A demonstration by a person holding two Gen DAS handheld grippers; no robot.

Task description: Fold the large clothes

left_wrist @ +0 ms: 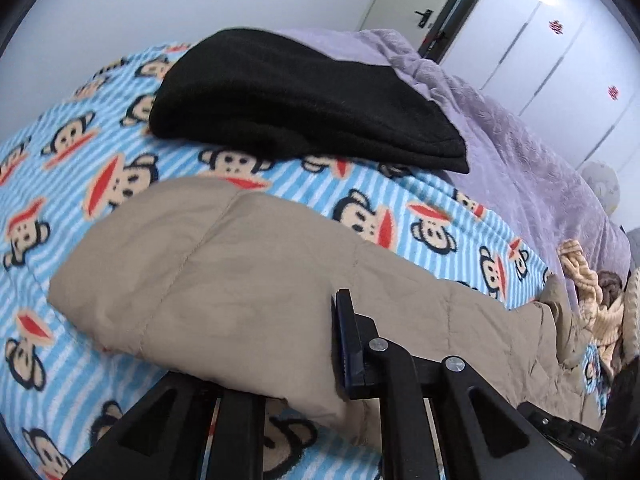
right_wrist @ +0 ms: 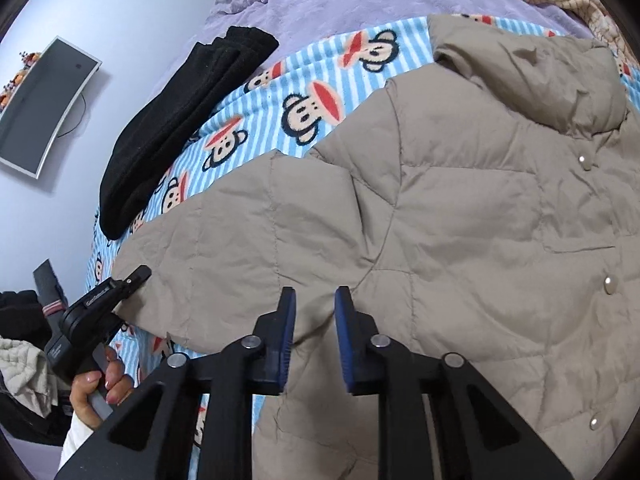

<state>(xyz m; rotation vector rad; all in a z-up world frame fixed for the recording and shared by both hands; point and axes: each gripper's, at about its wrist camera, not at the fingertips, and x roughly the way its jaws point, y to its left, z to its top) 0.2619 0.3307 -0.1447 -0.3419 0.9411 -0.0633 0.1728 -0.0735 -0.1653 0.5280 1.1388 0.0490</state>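
A beige quilted jacket [right_wrist: 460, 220] lies spread on a blue striped monkey-print blanket [right_wrist: 320, 80], front up, with snap buttons and its hood at the far right. Its sleeve [left_wrist: 224, 272] stretches across the left wrist view. My left gripper [left_wrist: 280, 360] has the sleeve's edge between its jaws; only the right finger [left_wrist: 352, 340] shows above the fabric. It also shows in the right wrist view [right_wrist: 128, 280] at the sleeve's cuff end. My right gripper [right_wrist: 315, 336] is open, its two blue-padded fingers just over the jacket near the armpit, holding nothing.
A folded black garment [left_wrist: 304, 108] lies on the blanket beyond the sleeve; it also shows in the right wrist view [right_wrist: 180, 128]. A purple bedspread [left_wrist: 540, 168] covers the far side. A tan knitted garment [left_wrist: 592, 300] lies at the right. A monitor [right_wrist: 44, 108] hangs on the wall.
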